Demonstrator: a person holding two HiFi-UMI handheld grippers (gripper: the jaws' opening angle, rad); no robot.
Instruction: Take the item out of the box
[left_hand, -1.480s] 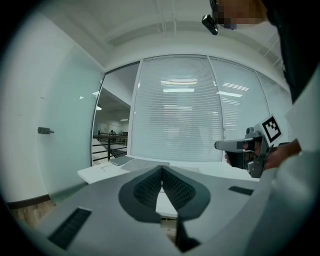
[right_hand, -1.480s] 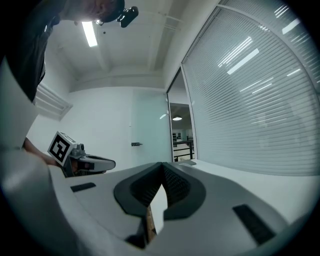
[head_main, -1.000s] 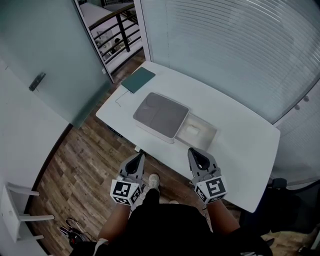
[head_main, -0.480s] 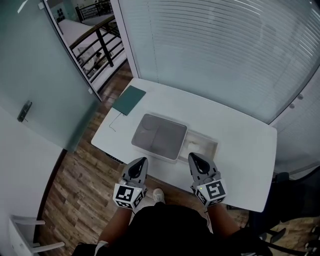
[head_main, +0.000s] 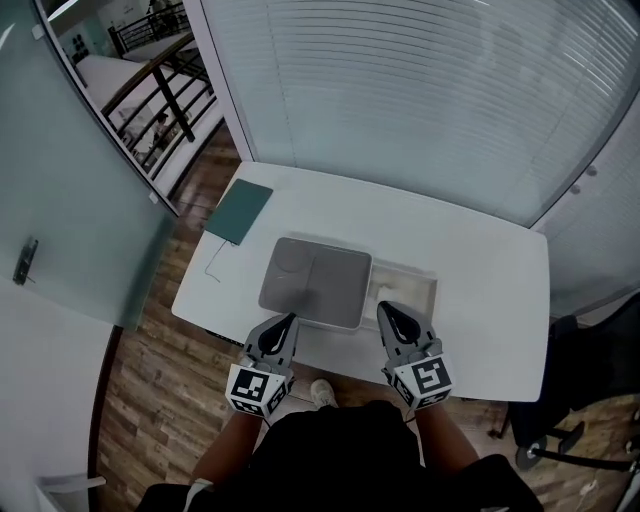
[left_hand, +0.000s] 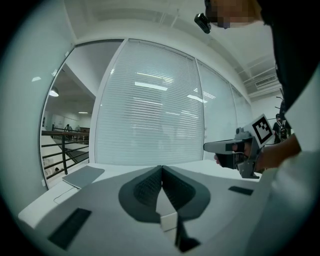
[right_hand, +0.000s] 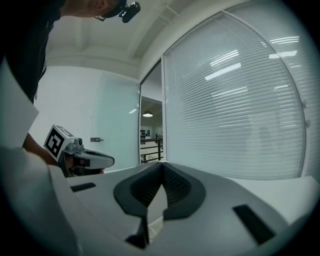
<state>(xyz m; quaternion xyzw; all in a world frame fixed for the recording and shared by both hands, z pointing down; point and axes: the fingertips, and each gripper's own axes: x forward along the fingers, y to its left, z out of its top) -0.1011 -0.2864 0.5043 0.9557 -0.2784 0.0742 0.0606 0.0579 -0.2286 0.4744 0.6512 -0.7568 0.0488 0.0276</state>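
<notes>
Progress looks nil so far: the item (head_main: 390, 294), a pale shape too small to identify, lies in the open end of the box (head_main: 428, 284) on the white surface (head_main: 490, 300), just beside the grey cover (head_main: 315, 282). Reaching in, gripping and lifting all remain for you to do. Your left tool (head_main: 287, 320) and right tool (head_main: 384, 311) hover at the near edge, each with its jaws pressed together, holding nothing and touching nothing.
</notes>
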